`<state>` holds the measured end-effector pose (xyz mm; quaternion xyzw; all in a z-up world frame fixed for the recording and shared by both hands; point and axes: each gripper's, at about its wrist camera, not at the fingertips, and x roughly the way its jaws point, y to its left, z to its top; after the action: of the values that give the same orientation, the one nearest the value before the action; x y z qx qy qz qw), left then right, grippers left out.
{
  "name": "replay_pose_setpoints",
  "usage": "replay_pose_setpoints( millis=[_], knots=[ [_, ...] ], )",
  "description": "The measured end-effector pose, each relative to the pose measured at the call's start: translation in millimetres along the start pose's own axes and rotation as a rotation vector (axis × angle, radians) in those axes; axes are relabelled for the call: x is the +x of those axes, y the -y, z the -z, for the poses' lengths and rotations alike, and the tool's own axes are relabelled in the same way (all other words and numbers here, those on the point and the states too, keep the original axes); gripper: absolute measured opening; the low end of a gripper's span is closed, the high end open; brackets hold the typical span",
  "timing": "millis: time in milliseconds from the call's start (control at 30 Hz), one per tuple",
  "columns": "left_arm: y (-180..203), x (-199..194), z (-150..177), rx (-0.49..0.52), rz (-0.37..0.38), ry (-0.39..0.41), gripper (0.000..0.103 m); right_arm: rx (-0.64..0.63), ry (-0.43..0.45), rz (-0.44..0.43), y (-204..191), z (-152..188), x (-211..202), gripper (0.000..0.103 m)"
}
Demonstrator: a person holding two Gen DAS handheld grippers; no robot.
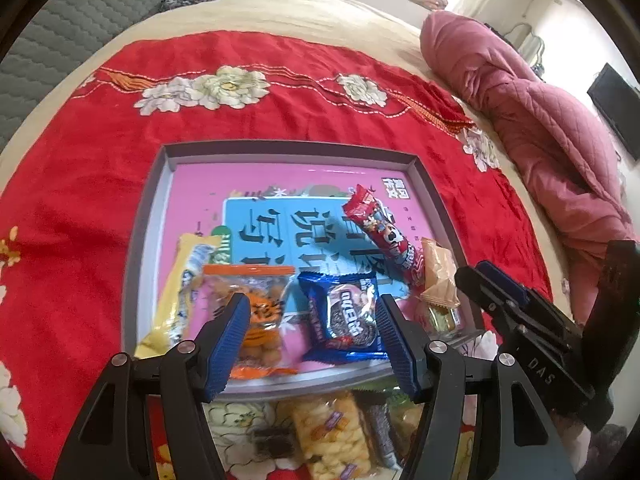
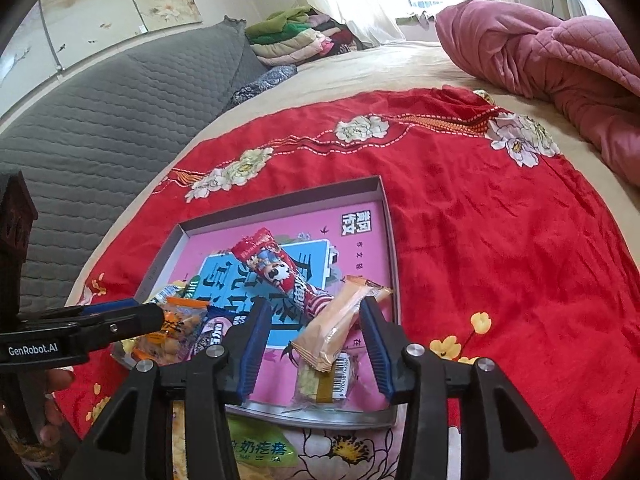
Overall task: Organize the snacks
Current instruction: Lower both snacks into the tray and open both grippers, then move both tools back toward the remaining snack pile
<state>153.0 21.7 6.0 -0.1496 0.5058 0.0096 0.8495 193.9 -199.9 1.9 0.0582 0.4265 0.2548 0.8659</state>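
A grey-rimmed tray (image 1: pixel 148 216) with a pink printed floor lies on the red flowered cloth (image 1: pixel 100 152). In it are a yellow packet (image 1: pixel 180 288), an orange tiger pack (image 1: pixel 260 312), a blue cookie pack (image 1: pixel 344 316), a long red pack (image 1: pixel 384 232) and a tan wafer pack (image 2: pixel 340 324) leaning on a small gold packet (image 2: pixel 324 380). My left gripper (image 1: pixel 312 316) hangs open above the tiger and cookie packs, holding nothing. My right gripper (image 2: pixel 314 320) stands open around the tan wafer pack, its left pad clear of it.
A pale rice-cracker pack (image 1: pixel 332 436) and a green packet (image 2: pixel 260 448) lie on the cloth in front of the tray. A pink quilt (image 1: pixel 540 120) is heaped to the right and a grey quilted backrest (image 2: pixel 100 112) to the left. Folded clothes (image 2: pixel 296 36) sit far back.
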Motion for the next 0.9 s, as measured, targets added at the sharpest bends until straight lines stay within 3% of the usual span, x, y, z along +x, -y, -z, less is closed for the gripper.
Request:
replay_pose_setpoints(
  millis=[433,900],
  knots=[
    [-24.5,-23.3,17.0,-0.012,-0.012,0.007,0.067,-0.056,0.046,-0.032,-13.8,4.1,-27.1,0.046],
    [-49.9,-26.2,56.1,0.013,-0.047,-0.063,0.067,-0.046,0.036,-0.064,-23.0,26.6,-52.6,0.049]
  ],
)
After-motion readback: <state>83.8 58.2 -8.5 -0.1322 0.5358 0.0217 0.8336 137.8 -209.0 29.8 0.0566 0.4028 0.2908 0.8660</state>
